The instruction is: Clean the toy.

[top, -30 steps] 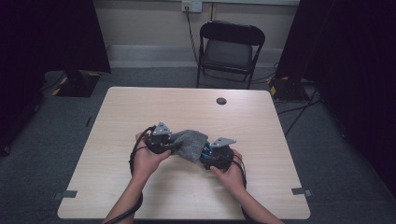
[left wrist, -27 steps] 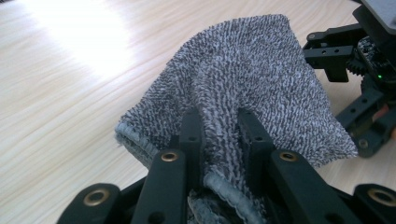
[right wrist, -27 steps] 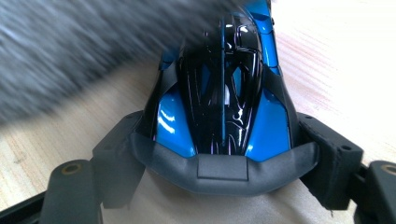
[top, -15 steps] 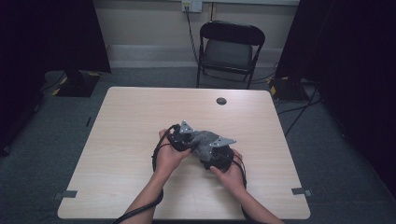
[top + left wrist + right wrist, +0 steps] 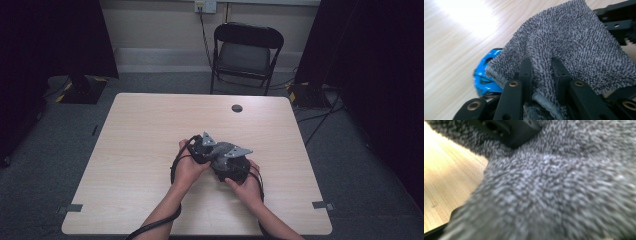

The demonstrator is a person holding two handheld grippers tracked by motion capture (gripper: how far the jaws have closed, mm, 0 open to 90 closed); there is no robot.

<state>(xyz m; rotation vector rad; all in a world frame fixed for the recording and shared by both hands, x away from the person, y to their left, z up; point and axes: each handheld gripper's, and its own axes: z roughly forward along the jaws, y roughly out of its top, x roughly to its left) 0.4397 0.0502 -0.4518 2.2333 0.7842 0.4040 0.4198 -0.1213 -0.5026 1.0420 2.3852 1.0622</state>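
Left gripper [image 5: 209, 150]: it has been carried rightward across the table over the last second, from a spread position to one just beside the right gripper. The jaws are clamped on a pinch of the grey towel [image 5: 574, 47], with a fold of pile bunched between them in the left gripper view.
Grey towel: it was stretched between the two grippers a second ago; it is now gathered into a compact heap near the middle of the table [image 5: 150, 130], between the two hands. One half appears to have been brought over the other, so a fold is judged to be in progress.
Blue object [image 5: 485, 80]: a glossy blue item, possibly a toy car, lies on the tabletop partly under the towel's edge. What it is cannot be told with certainty.
Right gripper [image 5: 231, 162]: its place is unchanged from the earlier frames. Its jaws are covered by towel pile in the right gripper view; whether they are spread or clamped on the cloth cannot be told.
Consequence: the moved edge is judged to be ready for laying down and release.
Background: a black chair [image 5: 246, 55] stands beyond the far edge of the table.
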